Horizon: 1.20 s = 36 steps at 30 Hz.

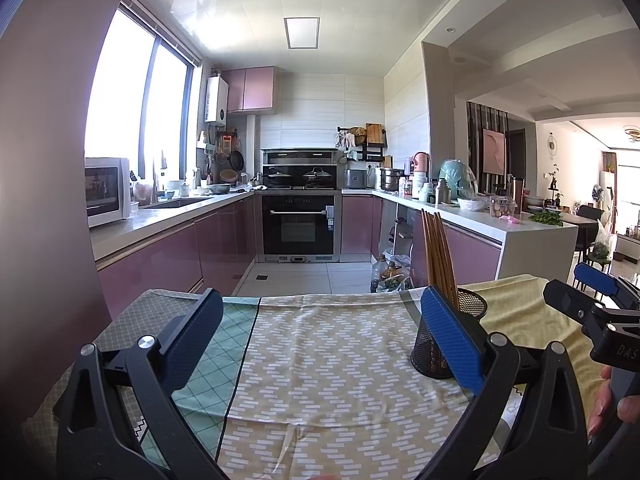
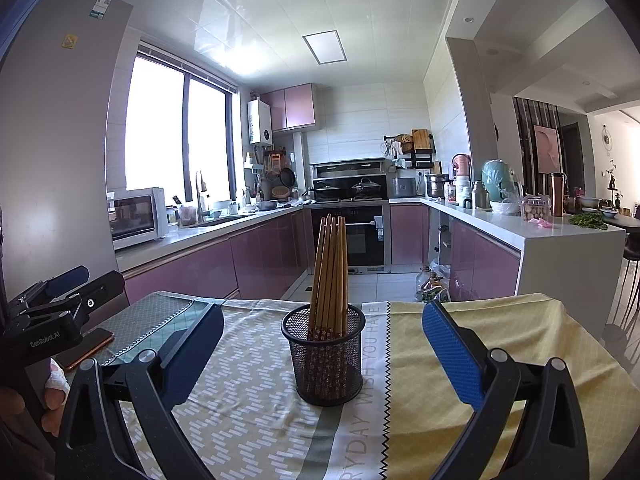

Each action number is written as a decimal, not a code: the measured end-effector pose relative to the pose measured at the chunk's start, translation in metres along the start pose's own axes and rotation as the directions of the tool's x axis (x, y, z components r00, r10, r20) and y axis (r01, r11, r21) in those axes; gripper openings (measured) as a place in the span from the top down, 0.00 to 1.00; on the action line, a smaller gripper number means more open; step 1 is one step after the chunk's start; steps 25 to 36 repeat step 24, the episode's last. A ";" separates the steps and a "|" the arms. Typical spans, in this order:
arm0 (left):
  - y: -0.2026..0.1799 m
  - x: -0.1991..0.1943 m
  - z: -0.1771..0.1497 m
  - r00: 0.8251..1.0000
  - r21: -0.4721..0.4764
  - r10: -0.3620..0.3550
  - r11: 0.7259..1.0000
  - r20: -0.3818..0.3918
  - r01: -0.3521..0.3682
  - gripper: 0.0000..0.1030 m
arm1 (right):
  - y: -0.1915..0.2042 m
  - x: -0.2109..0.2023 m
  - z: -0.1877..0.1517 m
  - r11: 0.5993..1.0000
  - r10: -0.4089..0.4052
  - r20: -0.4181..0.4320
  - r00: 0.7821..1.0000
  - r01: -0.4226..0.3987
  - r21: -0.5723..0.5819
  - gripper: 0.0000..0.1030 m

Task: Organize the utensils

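A black mesh cup (image 2: pixel 326 354) stands upright on the patterned tablecloth (image 2: pixel 248 400), holding several brown chopsticks (image 2: pixel 331 272) that lean slightly left. My right gripper (image 2: pixel 323 338) is open, with the cup centred between its blue pads and nothing gripped. In the left wrist view the same mesh cup (image 1: pixel 468 308) with its chopsticks (image 1: pixel 438 256) sits partly behind the right blue pad. My left gripper (image 1: pixel 320 328) is open over bare cloth, to the left of the cup. The right gripper (image 1: pixel 576 292) also shows at that view's right edge, a hand behind it.
A phone (image 2: pixel 86 346) lies on the table's left side near the left gripper (image 2: pixel 80 284). Beyond the table's far edge are the tiled floor, purple kitchen cabinets (image 2: pixel 256 260), an oven (image 2: pixel 362 236) and a white counter (image 2: pixel 532 236) crowded with items.
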<state>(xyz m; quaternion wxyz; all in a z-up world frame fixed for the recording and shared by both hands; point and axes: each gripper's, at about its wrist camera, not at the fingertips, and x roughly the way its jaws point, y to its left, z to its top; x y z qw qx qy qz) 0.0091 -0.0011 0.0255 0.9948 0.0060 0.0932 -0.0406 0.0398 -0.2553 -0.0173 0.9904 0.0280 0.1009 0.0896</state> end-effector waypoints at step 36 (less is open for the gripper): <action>0.007 0.042 -0.019 0.980 0.036 0.031 0.999 -0.196 -0.024 0.05 | -0.057 0.053 -0.028 0.987 -0.156 -0.270 0.950 0.162 0.002 0.06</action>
